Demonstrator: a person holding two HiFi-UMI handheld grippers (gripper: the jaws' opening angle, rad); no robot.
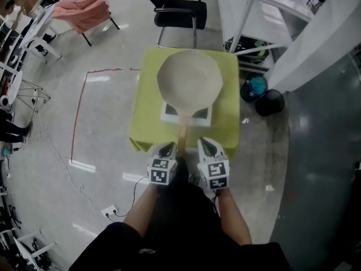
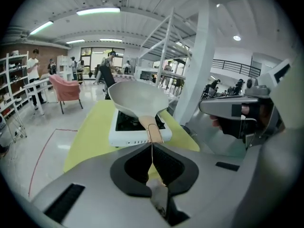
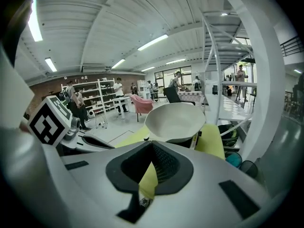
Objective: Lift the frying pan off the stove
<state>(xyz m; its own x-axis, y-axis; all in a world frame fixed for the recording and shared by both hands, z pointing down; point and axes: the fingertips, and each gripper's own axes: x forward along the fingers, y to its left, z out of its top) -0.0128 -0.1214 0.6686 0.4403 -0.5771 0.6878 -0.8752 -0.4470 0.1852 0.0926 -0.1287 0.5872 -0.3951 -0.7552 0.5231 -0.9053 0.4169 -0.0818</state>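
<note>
Both left claw [image 1: 167, 147] and right claw [image 1: 210, 145] closed, empty, before yellow-green table [image 1: 148, 123] on glossy floor [image 1: 101, 140].

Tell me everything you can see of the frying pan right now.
The frying pan is wide and shallow, cream inside and empty, with a straight, pale wood-look handle pointing toward the person. It sits upright on the white stove, overhanging its edges, on the yellow-green table. The left gripper has its tongs closed just above the handle's near end; contact is unclear. The right gripper, also closed, is beside the handle, apart from it.
</note>
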